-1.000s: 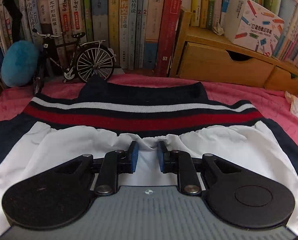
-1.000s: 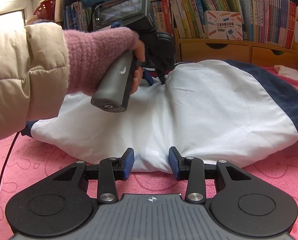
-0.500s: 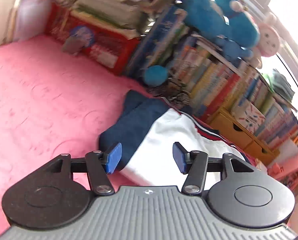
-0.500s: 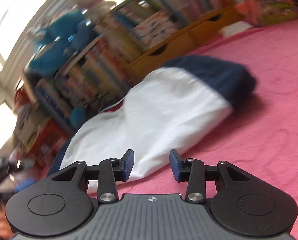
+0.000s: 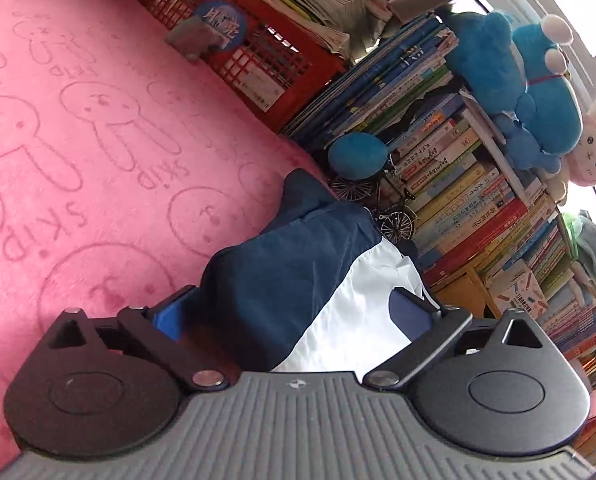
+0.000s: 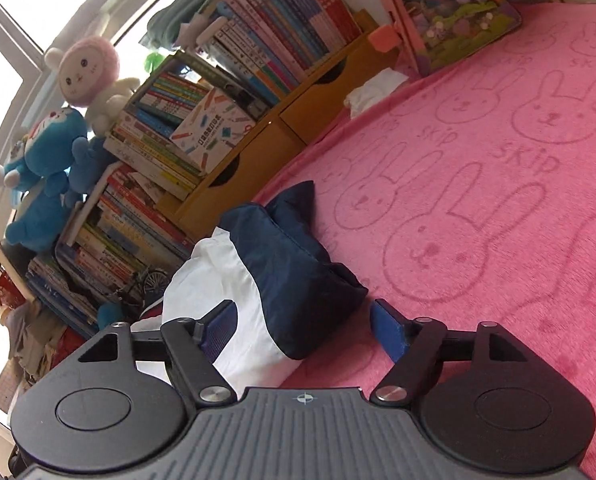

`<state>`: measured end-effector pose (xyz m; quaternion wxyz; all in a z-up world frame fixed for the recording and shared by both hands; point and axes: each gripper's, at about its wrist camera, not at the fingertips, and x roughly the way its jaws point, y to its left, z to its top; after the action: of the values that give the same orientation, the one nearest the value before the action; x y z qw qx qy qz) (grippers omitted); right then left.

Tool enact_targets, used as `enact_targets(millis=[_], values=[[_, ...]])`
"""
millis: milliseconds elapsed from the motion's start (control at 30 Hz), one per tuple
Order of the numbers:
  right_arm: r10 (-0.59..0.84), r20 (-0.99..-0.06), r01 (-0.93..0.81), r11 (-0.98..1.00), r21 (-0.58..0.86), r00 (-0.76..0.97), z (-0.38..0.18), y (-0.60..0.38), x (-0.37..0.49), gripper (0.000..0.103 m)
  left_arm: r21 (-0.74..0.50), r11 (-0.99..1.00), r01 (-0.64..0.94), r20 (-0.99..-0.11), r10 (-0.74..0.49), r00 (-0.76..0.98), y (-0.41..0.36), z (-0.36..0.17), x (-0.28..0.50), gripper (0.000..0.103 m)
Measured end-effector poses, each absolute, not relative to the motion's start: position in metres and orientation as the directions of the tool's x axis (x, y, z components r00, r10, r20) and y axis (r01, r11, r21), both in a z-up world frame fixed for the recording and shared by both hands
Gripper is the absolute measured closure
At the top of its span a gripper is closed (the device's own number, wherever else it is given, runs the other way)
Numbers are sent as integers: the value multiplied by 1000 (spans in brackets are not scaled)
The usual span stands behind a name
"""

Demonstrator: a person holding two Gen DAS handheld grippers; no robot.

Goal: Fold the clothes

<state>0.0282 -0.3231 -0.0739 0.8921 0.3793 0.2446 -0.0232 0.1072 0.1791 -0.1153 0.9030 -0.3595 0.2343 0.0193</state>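
Observation:
A white garment with navy ends [image 5: 282,276] lies on the pink rabbit-print blanket [image 5: 78,140]. My left gripper [image 5: 290,314] is tilted over the garment's left navy end. Its jaws are opening wide with that end between them, and the blue pads [image 5: 170,316] stand clear of the cloth. In the right wrist view the garment's other navy end [image 6: 294,272] bulges up from the blanket [image 6: 498,200]. My right gripper [image 6: 304,330] straddles it with jaws opening. One of its pads [image 6: 390,332] is over the blanket and the other over white cloth, and neither presses on it.
Along the far side stand shelves of books [image 5: 450,184], a red crate [image 5: 258,52], wooden drawers [image 6: 298,120], blue and pink plush toys [image 6: 46,168], a small model bicycle [image 5: 382,208] and a crumpled white tissue [image 6: 374,92]. Pink blanket stretches out to both sides.
Both grippers have moved apart from the garment's middle to its two navy ends, rolling so the views tilt. Both pairs of jaws have widened. The other hand has left the right wrist view.

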Motion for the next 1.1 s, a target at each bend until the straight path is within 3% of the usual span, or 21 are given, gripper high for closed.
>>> enact_targets(millis=[67, 167, 200, 233, 300, 367, 633, 767, 833, 867, 933, 1000, 1033, 1067, 1100], values=[[150, -452, 208, 733, 648, 879, -74, -319, 41, 23, -562, 801, -205, -455, -92, 885, 169, -113, 112, 4], [140, -464, 189, 783, 593, 874, -73, -308, 62, 23, -443, 856, -266, -491, 16, 871, 156, -113, 115, 57], [125, -480, 198, 800, 566, 868, -73, -304, 68, 41, -469, 844, -261, -490, -3, 872, 157, -115, 115, 76], [122, -498, 205, 809, 551, 858, -72, -301, 75, 55, -506, 825, -253, -486, -30, 873, 161, -116, 114, 85], [154, -534, 207, 806, 555, 831, -72, -300, 87, 87, -560, 790, -249, -479, -63, 876, 166, -113, 111, 89], [159, -540, 183, 832, 524, 826, -59, -297, 90, 89, -567, 795, -213, -447, -80, 891, 165, -99, 102, 91], [163, -415, 27, 909, 415, 895, 14, -303, 14, 91, -582, 811, -56, -326, -170, 930, 161, -31, 21, 91], [176, -431, 33, 900, 434, 885, 4, -324, -47, 91, -548, 833, -76, -407, -186, 894, 168, -53, -31, 88], [186, -450, 42, 892, 451, 874, -14, -332, -75, 89, -512, 853, -99, -462, -177, 869, 172, -68, -53, 81], [187, -460, 49, 889, 455, 868, -24, -334, -84, 88, -472, 872, -125, -504, -150, 851, 172, -76, -59, 73], [150, -503, 93, 900, 426, 851, -43, -335, -95, 82, -385, 907, -168, -556, -83, 827, 174, -87, -70, 59], [47, -539, 162, 929, 333, 841, -58, -331, -105, 62, -305, 934, -185, -540, -10, 841, 177, -83, -81, 39], [-26, -533, 196, 944, 264, 846, -60, -327, -110, 55, -250, 948, -198, -526, 39, 850, 177, -78, -86, 35], [-101, -511, 223, 958, 183, 854, -60, -321, -116, 40, -162, 962, -220, -502, 112, 858, 173, -70, -90, 36], [-175, -469, 244, 966, 89, 865, -58, -312, -123, 36, -54, 968, -247, -463, 195, 865, 165, -63, -94, 38]])
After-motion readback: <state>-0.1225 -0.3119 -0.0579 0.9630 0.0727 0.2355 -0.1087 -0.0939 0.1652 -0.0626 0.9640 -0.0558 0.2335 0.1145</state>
